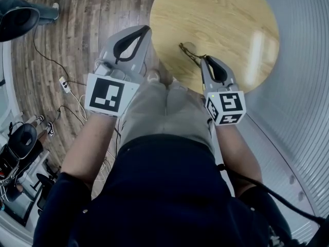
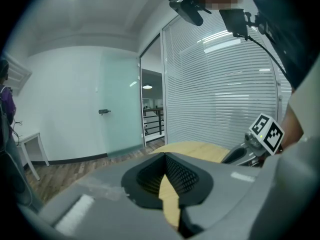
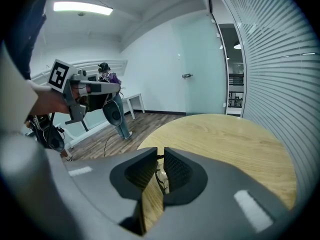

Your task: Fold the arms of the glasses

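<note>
Nearest the lens, a dark shirt (image 1: 164, 189) and two forearms are seen from above, and beyond them a claw is held out in each hand towards a round wooden table (image 1: 221, 19). The glasses (image 1: 189, 53) lie on the table close to its near edge, just in front of the right claw (image 1: 204, 58). In the right gripper view the jaws of that claw are drawn almost together, with only a narrow slit between them. A thin dark part of the frame crosses the tips, so the glasses appear to be pinched there (most likely by one arm, though the part is too small to name with certainty). The left claw (image 1: 146, 30) is raised beside the table's edge, apart from the glasses. In its own view its tips are seen to meet with nothing between them. The step in hand is judged to be the folding of the first arm. It would be done well if the frame front were steadied on the table by the left claw while the pinched arm is swung gently inward about its hinge. The grip should be kept light and near the hinge, so that the thin arm is not bent or the glasses dragged off the edge.
</note>
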The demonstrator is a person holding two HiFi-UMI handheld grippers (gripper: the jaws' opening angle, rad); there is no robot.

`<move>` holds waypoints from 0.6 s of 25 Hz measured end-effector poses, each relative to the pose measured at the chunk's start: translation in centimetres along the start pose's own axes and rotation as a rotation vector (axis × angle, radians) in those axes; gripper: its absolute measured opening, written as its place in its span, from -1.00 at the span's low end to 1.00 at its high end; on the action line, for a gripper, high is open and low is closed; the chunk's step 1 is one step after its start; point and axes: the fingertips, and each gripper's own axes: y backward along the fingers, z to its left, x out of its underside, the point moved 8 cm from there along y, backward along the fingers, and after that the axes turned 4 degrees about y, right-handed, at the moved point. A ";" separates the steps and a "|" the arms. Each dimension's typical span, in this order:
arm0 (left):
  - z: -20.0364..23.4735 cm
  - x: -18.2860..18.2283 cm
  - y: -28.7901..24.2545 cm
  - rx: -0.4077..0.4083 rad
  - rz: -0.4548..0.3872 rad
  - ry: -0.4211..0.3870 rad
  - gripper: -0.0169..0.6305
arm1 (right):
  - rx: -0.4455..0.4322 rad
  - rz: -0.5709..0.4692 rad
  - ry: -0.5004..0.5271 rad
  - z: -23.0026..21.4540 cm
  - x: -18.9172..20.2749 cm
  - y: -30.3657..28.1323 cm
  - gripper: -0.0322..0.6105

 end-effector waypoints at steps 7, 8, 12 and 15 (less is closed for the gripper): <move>-2.8 1.4 -0.6 0.002 0.001 -0.023 -0.94 | -0.005 -0.001 0.001 -0.8 3.3 0.8 -0.75; -3.3 1.5 -0.8 0.004 -0.001 -0.027 -0.94 | -0.007 -0.001 0.005 -1.0 3.8 1.0 -0.75; -4.0 1.6 -1.0 0.011 0.001 -0.028 -0.94 | -0.003 -0.002 -0.001 -1.2 4.4 1.4 -0.75; -4.3 1.1 -0.8 0.015 0.005 -0.025 -0.94 | 0.001 0.000 0.001 -1.2 4.1 2.1 -0.75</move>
